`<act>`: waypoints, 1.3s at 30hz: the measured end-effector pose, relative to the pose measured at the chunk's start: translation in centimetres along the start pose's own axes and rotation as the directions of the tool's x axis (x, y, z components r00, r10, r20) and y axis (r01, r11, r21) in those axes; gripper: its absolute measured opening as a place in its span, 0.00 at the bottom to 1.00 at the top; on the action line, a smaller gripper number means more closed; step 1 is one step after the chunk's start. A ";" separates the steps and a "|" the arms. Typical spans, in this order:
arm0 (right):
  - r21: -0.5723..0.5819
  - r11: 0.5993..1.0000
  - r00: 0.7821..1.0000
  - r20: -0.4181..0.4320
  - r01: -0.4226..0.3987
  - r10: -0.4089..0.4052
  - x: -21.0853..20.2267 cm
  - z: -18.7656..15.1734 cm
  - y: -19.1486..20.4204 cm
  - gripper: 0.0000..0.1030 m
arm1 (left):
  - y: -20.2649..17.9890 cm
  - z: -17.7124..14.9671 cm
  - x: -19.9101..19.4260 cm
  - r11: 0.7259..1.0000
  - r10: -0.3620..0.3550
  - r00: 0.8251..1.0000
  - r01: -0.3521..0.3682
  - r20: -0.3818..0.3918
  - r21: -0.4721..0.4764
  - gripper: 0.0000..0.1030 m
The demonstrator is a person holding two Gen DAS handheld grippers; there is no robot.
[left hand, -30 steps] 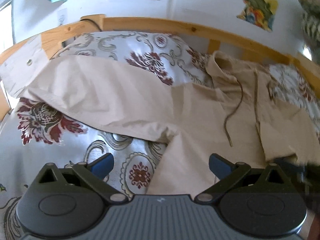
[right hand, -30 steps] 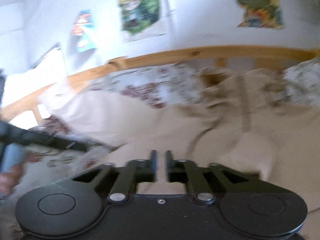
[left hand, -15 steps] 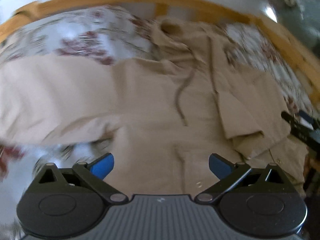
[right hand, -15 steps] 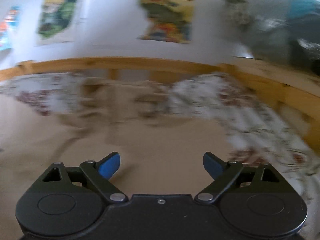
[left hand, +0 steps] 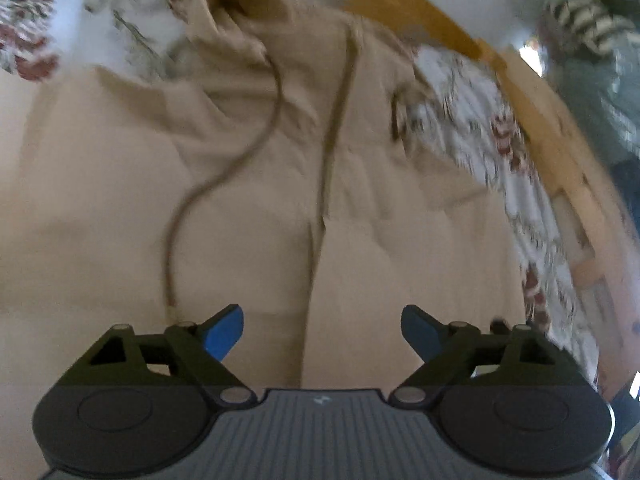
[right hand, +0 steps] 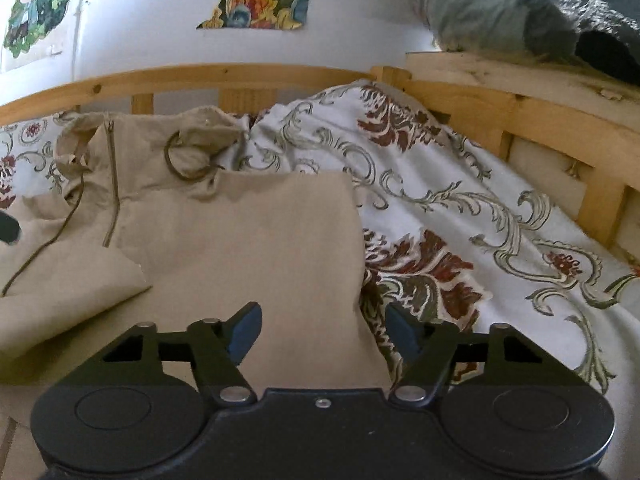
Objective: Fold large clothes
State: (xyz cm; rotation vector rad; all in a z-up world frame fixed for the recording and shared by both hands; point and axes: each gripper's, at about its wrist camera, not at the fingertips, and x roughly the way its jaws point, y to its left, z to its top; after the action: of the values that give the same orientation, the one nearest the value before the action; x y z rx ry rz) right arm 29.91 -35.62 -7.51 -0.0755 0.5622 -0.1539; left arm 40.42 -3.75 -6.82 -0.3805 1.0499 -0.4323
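Nearest, left gripper (left hand: pixel 322 330), jaws spread and just narrowing, nothing pinched, above the beige hooded jacket (left hand: pixel 248 208); right gripper (right hand: pixel 322 330), jaws apart and just closing in, straddling the folded panel's right edge (right hand: pixel 358 256) without pressing it; beyond, zipper (right hand: pixel 113 184), drawstring (left hand: pixel 224 176) and hood (left hand: pixel 240 8) on the floral bedspread (right hand: pixel 460 208). Best pinched at the edge, both layers together, cord kept clear.
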 end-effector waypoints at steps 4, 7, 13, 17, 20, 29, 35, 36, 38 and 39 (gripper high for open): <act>0.041 0.999 0.999 -0.030 0.018 -0.017 0.8 -0.2 -0.6 0.65 | 0.0 -0.4 1.9 0.999 -0.048 0.996 0.046 -0.080 -0.028 0.76; 0.062 0.998 0.999 -0.038 0.025 -0.023 1.1 -0.4 -0.9 0.62 | -1.0 -0.5 2.0 1.000 -0.003 0.997 0.004 -0.071 0.008 0.36; 0.101 0.994 1.000 0.002 0.029 -0.029 0.9 -0.2 -1.4 0.11 | -2.5 -1.0 -0.3 0.993 0.050 0.997 -0.056 0.059 0.103 0.00; 0.116 0.993 0.999 0.020 0.027 -0.029 0.8 0.0 -1.8 0.05 | -2.0 -1.3 -1.1 0.992 0.064 0.992 -0.075 0.107 0.103 0.00; 0.129 0.991 0.999 0.024 0.042 -0.046 0.7 0.2 -2.2 0.04 | -1.3 -1.8 -1.7 0.988 0.085 0.988 -0.100 0.126 0.116 0.00; 0.141 0.987 0.995 0.048 0.077 -0.084 0.7 0.3 -2.5 0.02 | 0.8 -3.1 -6.6 0.927 0.287 0.875 -0.356 0.389 0.116 0.00; 0.144 0.980 0.986 0.078 0.135 -0.148 0.6 0.3 -2.3 0.02 | 1.2 -3.5 -5.3 0.877 0.365 0.855 -0.449 0.368 0.173 0.00; 0.148 0.979 0.986 0.064 0.142 -0.153 0.9 0.1 -2.3 0.02 | 1.4 -3.8 -4.7 0.873 0.373 0.858 -0.454 0.353 0.181 0.00; 0.144 0.978 0.987 0.035 0.151 -0.157 1.3 -0.1 -2.4 0.05 | 1.9 -4.3 -3.4 0.861 0.395 0.869 -0.464 0.298 0.211 0.00; 0.140 0.978 0.986 0.025 0.157 -0.162 1.5 -0.2 -2.4 0.08 | 2.2 -4.5 -3.0 0.860 0.402 0.873 -0.464 0.277 0.213 0.00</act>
State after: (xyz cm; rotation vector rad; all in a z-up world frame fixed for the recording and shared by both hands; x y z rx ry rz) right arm 30.74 -38.23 -8.17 0.0112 0.5073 -0.3469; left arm 35.43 -0.73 -7.69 0.0638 0.8086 -0.1154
